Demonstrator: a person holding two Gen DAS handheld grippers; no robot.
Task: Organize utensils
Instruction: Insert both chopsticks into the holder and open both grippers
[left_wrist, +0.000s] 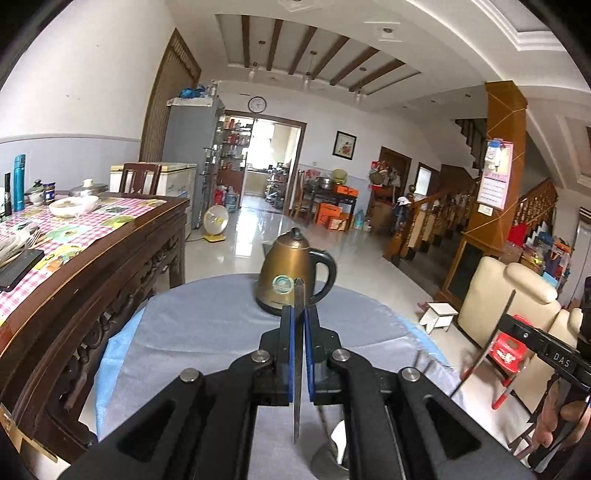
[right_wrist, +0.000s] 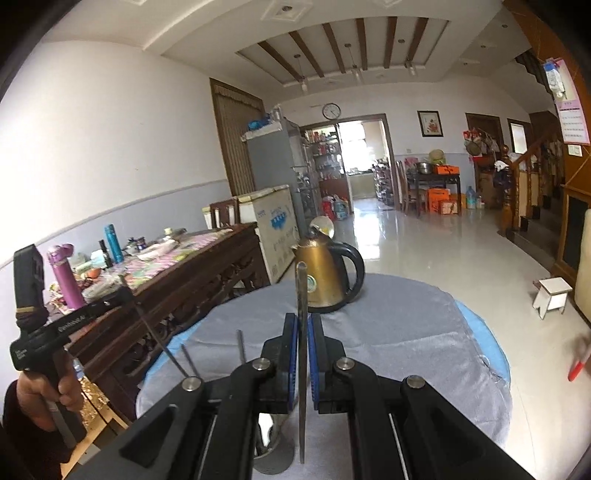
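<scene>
round grey-clothed table (left_wrist: 207, 332) with gold kettle (left_wrist: 291, 273), glossy tiled floor (right_wrist: 424, 236), both tools clamping flat metal utensils

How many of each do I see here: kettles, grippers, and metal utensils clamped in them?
Kettle: 1
Grippers: 2, left gripper and right gripper
Metal utensils held: 2, left utensil and right utensil
Total: 5

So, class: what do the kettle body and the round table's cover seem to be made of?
Kettle: probably metal with a brushed bronze-gold finish, given its soft sheen; handle looks like black plastic. Table cover: grey fabric, matte and faintly creased.
</scene>
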